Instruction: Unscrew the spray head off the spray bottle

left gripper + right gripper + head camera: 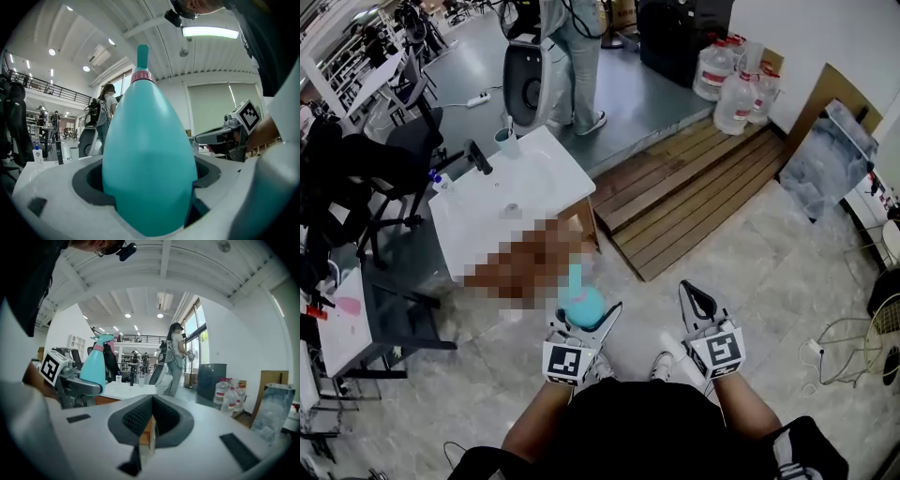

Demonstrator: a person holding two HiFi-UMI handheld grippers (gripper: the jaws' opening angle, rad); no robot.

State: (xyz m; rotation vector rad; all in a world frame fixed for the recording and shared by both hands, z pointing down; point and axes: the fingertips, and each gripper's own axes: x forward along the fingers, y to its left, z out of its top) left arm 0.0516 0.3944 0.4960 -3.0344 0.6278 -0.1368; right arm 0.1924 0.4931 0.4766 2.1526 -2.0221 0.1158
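Note:
A teal spray bottle (146,126) stands upright between the jaws of my left gripper (149,192), which is shut on its wide body. A pink collar (142,76) rings the neck, with the teal spray head (142,55) on top. In the head view the bottle (582,300) sits in the left gripper (586,317), in front of my body. My right gripper (697,295) hangs to its right, jaws shut with nothing between them. From the right gripper (152,425) view, the bottle (95,365) is off to the left, apart from these jaws.
A white table (546,173) ahead carries a cup (506,141) and a small bottle (441,182). A wooden pallet (694,178) lies to the right, with water jugs (736,84) beyond. A person (574,56) stands behind the table. Office chairs (394,159) crowd the left.

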